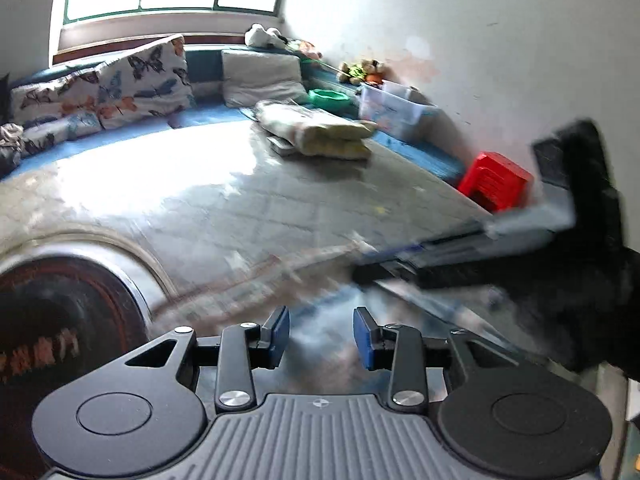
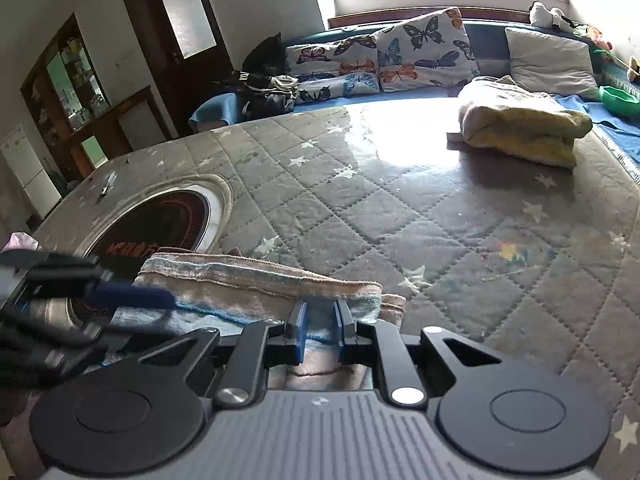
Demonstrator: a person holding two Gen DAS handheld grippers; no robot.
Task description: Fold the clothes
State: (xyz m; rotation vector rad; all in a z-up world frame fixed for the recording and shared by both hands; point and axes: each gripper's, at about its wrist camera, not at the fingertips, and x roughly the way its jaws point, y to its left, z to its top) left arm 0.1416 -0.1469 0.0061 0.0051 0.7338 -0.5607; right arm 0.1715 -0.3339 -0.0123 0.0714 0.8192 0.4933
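Faded blue-and-brown folded cloth (image 2: 256,284) is lying at the near edge of the grey quilted mattress (image 2: 400,200). The right gripper (image 2: 320,330) is hovering over it, fingers slightly apart, gripping nothing. The left gripper (image 1: 321,338) is standing apart, empty.

Butterfly-print cushions (image 2: 416,52), grey star-quilted mattress (image 2: 400,200), seemingly blue-and-tan cloth (image 2: 256,284)

Orange lettering on the dark round cooktop (image 2: 160,224), too blurred to read (both views)
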